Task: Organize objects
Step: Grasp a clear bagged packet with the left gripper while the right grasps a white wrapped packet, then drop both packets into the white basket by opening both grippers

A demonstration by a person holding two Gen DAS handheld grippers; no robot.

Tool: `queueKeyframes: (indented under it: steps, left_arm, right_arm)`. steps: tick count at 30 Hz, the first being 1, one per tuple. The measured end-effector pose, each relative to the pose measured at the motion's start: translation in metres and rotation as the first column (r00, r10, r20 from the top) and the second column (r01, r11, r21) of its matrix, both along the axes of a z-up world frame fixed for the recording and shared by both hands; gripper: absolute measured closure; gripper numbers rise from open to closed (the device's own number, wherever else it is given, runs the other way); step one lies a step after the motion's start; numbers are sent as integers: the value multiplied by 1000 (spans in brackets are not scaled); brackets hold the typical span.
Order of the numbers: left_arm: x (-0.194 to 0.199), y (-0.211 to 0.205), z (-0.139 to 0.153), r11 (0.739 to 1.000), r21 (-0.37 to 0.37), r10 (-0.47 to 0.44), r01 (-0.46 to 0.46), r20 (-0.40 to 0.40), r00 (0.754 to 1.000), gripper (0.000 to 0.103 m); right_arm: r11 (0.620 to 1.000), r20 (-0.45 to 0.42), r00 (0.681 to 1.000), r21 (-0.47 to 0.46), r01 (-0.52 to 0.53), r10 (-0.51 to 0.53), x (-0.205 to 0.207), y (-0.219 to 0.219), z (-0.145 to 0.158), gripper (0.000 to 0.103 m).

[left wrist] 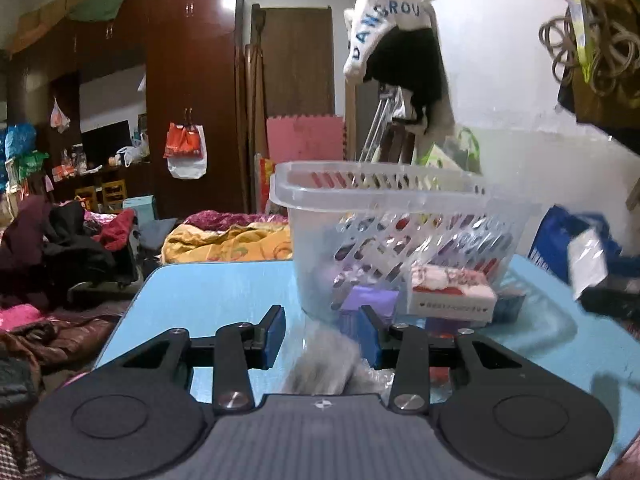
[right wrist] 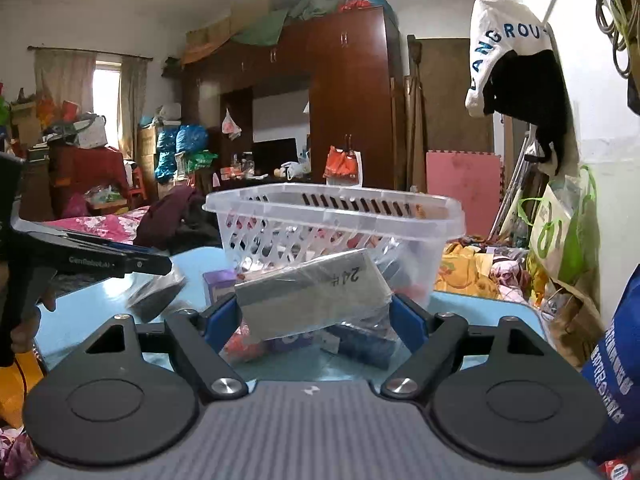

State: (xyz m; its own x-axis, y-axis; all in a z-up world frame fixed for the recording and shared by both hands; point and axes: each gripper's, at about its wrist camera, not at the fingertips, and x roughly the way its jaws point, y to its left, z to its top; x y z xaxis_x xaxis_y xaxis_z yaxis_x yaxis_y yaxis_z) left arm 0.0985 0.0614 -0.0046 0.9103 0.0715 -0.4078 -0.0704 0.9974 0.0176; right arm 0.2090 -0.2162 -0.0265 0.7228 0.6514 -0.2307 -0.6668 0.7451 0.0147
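A clear plastic basket (left wrist: pixel 360 196) (right wrist: pixel 332 214) stands on the light blue table (left wrist: pixel 208 292) (right wrist: pixel 80 316). My left gripper (left wrist: pixel 323 334) is shut on a blurred grey packet in plastic wrap (left wrist: pixel 320 360). In the right wrist view it comes in from the left edge (right wrist: pixel 120 264), with that packet (right wrist: pixel 156 292) hanging from it above the table. My right gripper (right wrist: pixel 314 318) is shut on a larger grey wrapped packet marked "24#" (right wrist: pixel 312 292), held tilted in front of the basket. A pink and white box (left wrist: pixel 452 292) and a purple box (left wrist: pixel 368 300) (right wrist: pixel 218 284) lie at the basket's foot.
Dark blue (right wrist: pixel 360 344) and red (right wrist: pixel 240 344) items lie on the table under the right gripper. A blue bag (left wrist: pixel 568 236) (right wrist: pixel 612 360) stands at the right. Clothes hang on the right-hand wall (right wrist: pixel 520 92). Behind the table is a bed piled with bedding (left wrist: pixel 228 240).
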Motion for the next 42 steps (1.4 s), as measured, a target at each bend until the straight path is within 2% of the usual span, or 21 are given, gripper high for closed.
queueKeyframes:
  steps: [4,7,9,10,16,18,19,23,30,33,36,38,42]
  left_arm:
    - [7,6,-15,1000,-12,-2,1,-55,998,60]
    - [0,12,-21,1000,1,4,-4,-61,998,60]
    - [-7,14,-24,1000,21,-11,13,-62,998,54]
    - [-11,14,-26,999,32,-13,15,-66,998,47]
    - [-33,25,-40,995,97,7,1,-81,997,41]
    - [-35,26,-42,991,134,30,-18,-89,996,42]
    - [-36,27,-43,990,137,37,-24,-93,995,55]
    - [-41,33,-42,996,89,20,-15,-64,998,56]
    - [-48,25,-17,1000,23,-16,15,58,998,57]
    - [-35,14,9,998,7,-67,66,101,993,57]
    - [-6,7,45,993,-41,-108,114,129,986,56]
    - [20,-1,67,995,-27,-91,97,148,985,56]
    - [90,-12,93,994,-60,-80,86,97,992,56]
  right_arm:
    - [1000,-18,1000,2,-13,13,3,2,-7,20]
    - [1000,-27,999,-5,-21,21,0,2,-11,20]
    - [1000,-32,999,-1,-23,23,-2,1,-11,20]
    - [1000,-33,999,1,-26,26,-3,0,-11,20]
    - [999,-22,999,-10,-34,33,-11,-1,-8,20]
    - [999,-17,999,-13,-37,36,-12,-1,-8,20]
    - [999,-14,999,-16,-39,38,-14,1,-7,20]
    - [999,-1,999,-23,-35,35,-16,2,-6,20]
    - [1000,3,1000,0,-21,21,-10,-2,-2,20]
    - [1000,27,999,3,-19,19,-3,2,13,20]
    - [1000,91,996,30,5,-8,8,10,43,20]
    - [999,129,991,14,42,-43,23,24,64,20]
    - [995,144,986,-40,93,-86,63,55,91,20]
